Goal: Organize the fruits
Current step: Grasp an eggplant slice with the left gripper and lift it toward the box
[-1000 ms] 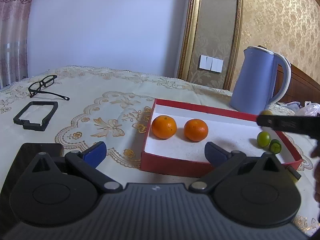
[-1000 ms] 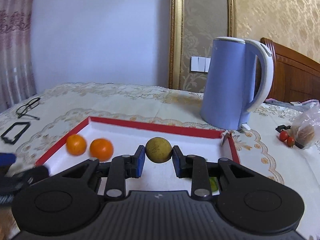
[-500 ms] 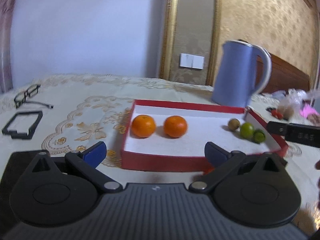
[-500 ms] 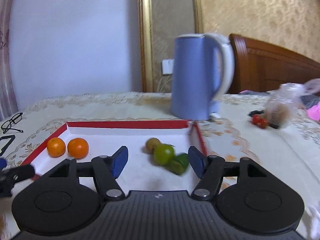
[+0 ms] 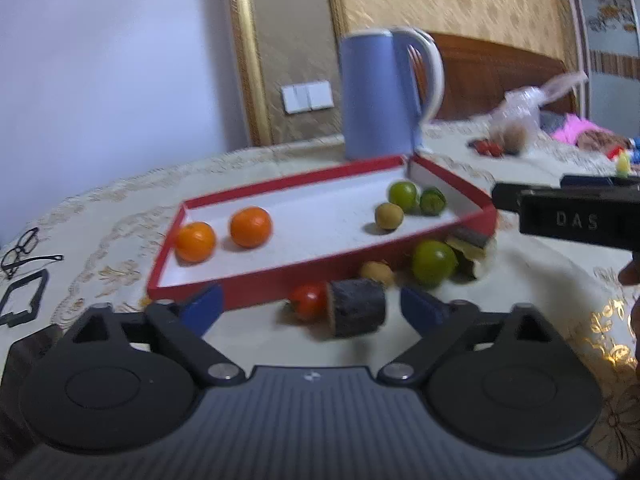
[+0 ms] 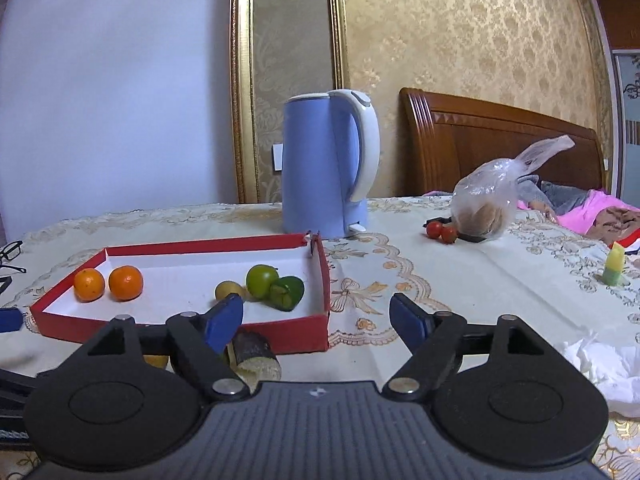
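**Fruit sorted by kind in a red tray, more waiting beside it**

The tray is my landmark. Inside it, two oranges sit side by side at its left end, and a green lime, a small yellow-brown fruit and a dark green piece cluster at its right end. I judge like is being grouped with like.

Just outside the tray's near wall lie loose pieces not yet sorted: a cherry tomato, a dark sugarcane stub, a second lime and a small yellow fruit.

My left gripper hangs before that wall, jaws spread wide and empty around the tomato and stub. My right gripper hovers off the tray's right near corner, also wide apart, gripping nothing.

Behind the tray stands a blue kettle; far right of it, a plastic bag.
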Tool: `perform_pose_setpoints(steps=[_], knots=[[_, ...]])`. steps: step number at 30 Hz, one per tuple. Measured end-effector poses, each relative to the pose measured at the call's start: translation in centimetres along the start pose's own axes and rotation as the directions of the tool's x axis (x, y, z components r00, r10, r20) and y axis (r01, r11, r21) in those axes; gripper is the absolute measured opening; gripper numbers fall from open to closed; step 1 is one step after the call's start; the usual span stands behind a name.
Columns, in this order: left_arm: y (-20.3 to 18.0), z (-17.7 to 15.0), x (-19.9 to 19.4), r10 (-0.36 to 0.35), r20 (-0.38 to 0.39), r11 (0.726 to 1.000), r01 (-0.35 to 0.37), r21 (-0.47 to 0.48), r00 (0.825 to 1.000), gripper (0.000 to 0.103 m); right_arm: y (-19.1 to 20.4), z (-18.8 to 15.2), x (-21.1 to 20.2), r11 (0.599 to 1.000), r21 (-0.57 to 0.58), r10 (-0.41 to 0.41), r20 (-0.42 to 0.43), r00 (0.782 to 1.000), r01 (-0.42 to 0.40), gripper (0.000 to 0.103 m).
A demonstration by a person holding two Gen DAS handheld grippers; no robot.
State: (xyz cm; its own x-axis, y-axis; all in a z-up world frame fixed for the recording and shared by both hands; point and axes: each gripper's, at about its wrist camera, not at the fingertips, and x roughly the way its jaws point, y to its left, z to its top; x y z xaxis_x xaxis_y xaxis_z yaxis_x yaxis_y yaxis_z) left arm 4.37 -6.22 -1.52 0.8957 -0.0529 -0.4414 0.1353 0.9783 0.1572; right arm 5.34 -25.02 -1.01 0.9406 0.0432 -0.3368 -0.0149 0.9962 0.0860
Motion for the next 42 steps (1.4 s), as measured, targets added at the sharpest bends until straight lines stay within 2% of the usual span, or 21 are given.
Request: perform_pose_setpoints(steps=[6,9,10,12,13,14,15,21,27,34,42], knots=[[-0.8,0.2,1.4,-0.012,-0.062,1.000,0.012,0.011,0.998,0.078,-0.4,-0.3,-0.6,1.000,-0.013,-0.027,0.014,1.000,0.027,0.081],[-1.2,0.3,2.3,-0.024,-0.102,1.000,0.024,0.004,0.994,0.060,-0.7,-0.5,-0.7,1.000,-0.007,-0.026,0.014,1.000,0.026,0.081],[-1.4,0.4,2.5,-0.027,-0.117,1.000,0.027,0.001,0.993,0.050,-0.7,-0.5,-0.7,1.000,-0.005,-0.021,0.011,1.000,0.021,0.081],[-1.5,0.4,2.8,-0.014,-0.127,1.000,0.014,0.004,0.992,0.046,-0.8,-0.6,-0.7,1.000,-0.004,-0.018,0.009,1.000,0.018,0.081],[-1.6,0.5,2.8,-0.011,-0.126,1.000,0.012,0.007,0.992,0.041,-0.8,-0.7,-0.8,1.000,-0.005,-0.018,0.010,1.000,0.018,0.081],[-1.6,0.5,2.8,-0.019,-0.127,1.000,0.020,0.005,0.992,0.031,-0.8,-0.7,-0.8,1.000,-0.006,-0.017,0.009,1.000,0.017,0.081],[-1.6,0.7,2.8,-0.032,-0.129,0.999,0.032,-0.002,0.991,0.029,-0.8,-0.8,-0.8,1.000,-0.006,-0.015,0.008,1.000,0.015,0.081],[-0.5,0.9,2.6,-0.064,-0.136,0.997,0.058,-0.048,0.989,0.029,-0.7,-0.8,-0.9,1.000,-0.014,-0.010,0.004,1.000,0.010,0.081],[0.8,1.5,1.5,-0.031,-0.090,0.997,0.025,-0.069,0.995,0.029,-0.5,-1.0,-0.8,0.999,-0.049,0.013,-0.026,1.000,-0.014,0.081],[2.3,1.9,0.7,0.001,-0.058,0.996,-0.006,-0.085,0.998,0.029,0.7,-1.3,0.4,0.988,-0.124,0.076,-0.107,0.991,-0.090,0.081],[2.9,1.9,0.5,0.003,-0.045,0.996,-0.007,-0.094,0.999,0.029,1.7,-1.3,1.1,0.981,-0.165,0.074,-0.142,0.987,-0.097,0.081]])
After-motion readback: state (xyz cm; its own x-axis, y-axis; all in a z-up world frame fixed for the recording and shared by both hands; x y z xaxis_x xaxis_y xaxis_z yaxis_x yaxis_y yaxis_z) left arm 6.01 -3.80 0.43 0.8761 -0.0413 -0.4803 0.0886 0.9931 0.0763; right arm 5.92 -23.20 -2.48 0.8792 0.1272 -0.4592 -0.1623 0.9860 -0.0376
